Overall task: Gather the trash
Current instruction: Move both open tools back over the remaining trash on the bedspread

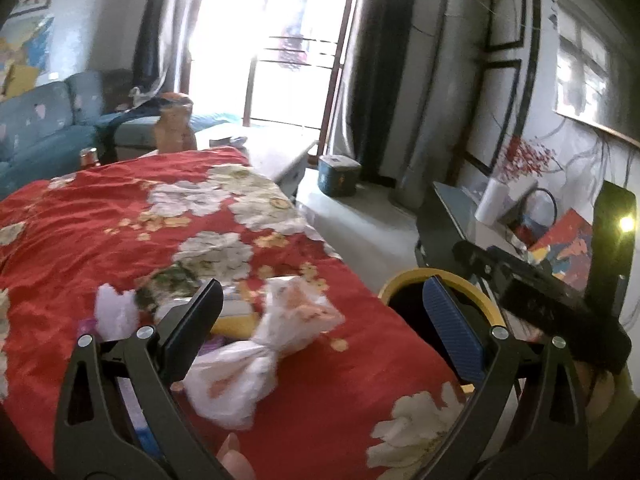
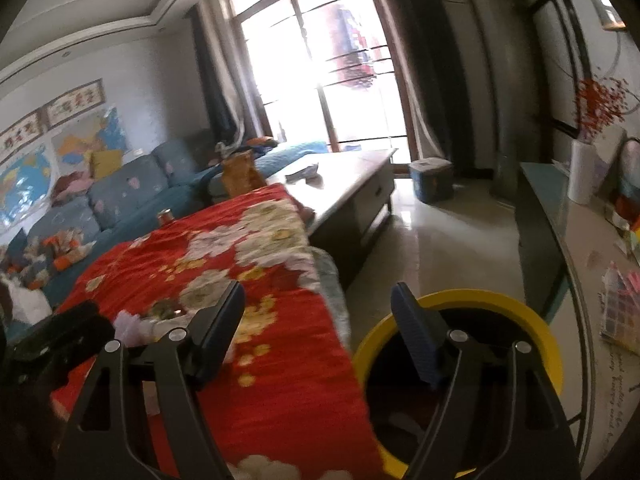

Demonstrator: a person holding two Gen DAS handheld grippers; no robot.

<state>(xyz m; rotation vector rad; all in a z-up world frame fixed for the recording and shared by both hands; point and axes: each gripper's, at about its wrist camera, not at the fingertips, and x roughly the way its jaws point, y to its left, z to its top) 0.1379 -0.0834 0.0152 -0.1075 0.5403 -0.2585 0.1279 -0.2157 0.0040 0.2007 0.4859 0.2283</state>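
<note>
While both jaws stand wide apart with nothing pressed between them, the left hand-held gripper point(image 1: 322, 312) hangs over the red flowered cloth point(image 1: 132, 216) that covers the worktop. A knotted white plastic bag point(image 1: 260, 344) lies on that cloth, in the gap between the jaws as the left wrist view frames it, though neither pad touches it. Beside the bag, toward the cloth's near left part, lie a crumpled white scrap point(image 1: 114, 312) and some yellow and purple wrappers point(image 1: 236, 318), partly hidden behind the left jaw; what they are is too blurred to tell.

Just off the cloth's right edge stands a yellow-rimmed bin point(image 2: 460, 300) with a dark inside. The right hand-held gripper point(image 2: 318, 320) hangs over that edge, its jaws spread wide and empty, the left finger above the cloth and the blue-padded right finger above the bin's mouth. In the left wrist view the same gripper's dark body shows to the right of the bin.

Beyond the cloth's far end a brown paper bag point(image 2: 240, 174) stands upright, and a low table point(image 2: 352, 184) lies further on toward the bright glass door point(image 2: 332, 60).
</note>
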